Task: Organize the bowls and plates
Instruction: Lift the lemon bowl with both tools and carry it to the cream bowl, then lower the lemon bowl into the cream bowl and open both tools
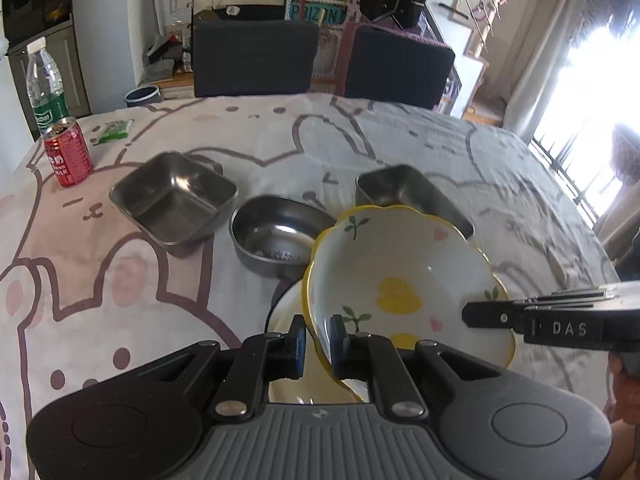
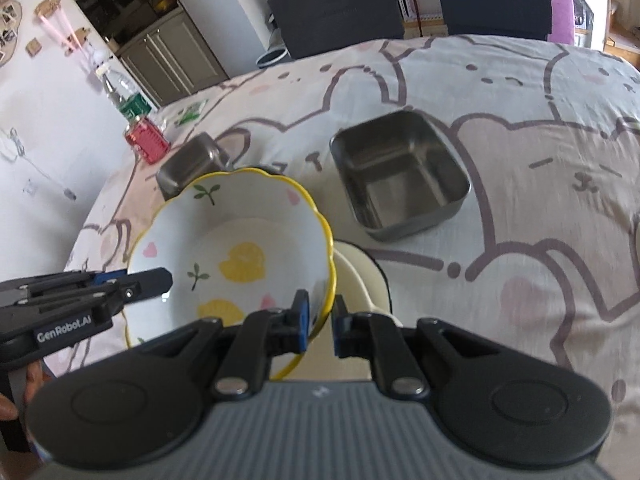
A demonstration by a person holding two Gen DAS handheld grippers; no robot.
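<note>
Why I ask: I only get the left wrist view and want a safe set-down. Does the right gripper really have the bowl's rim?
Observer: Yes. The right gripper has one of its fingers inside and one outside the yellow rim of the floral bowl.
Operator: The bowl half hides the steel container behind it. Anything inside?
Observer: No, the square steel container is empty.
Operator: What lies under the bowl on that side?
Observer: A cream plate sticks out past the bowl's rim.
</note>
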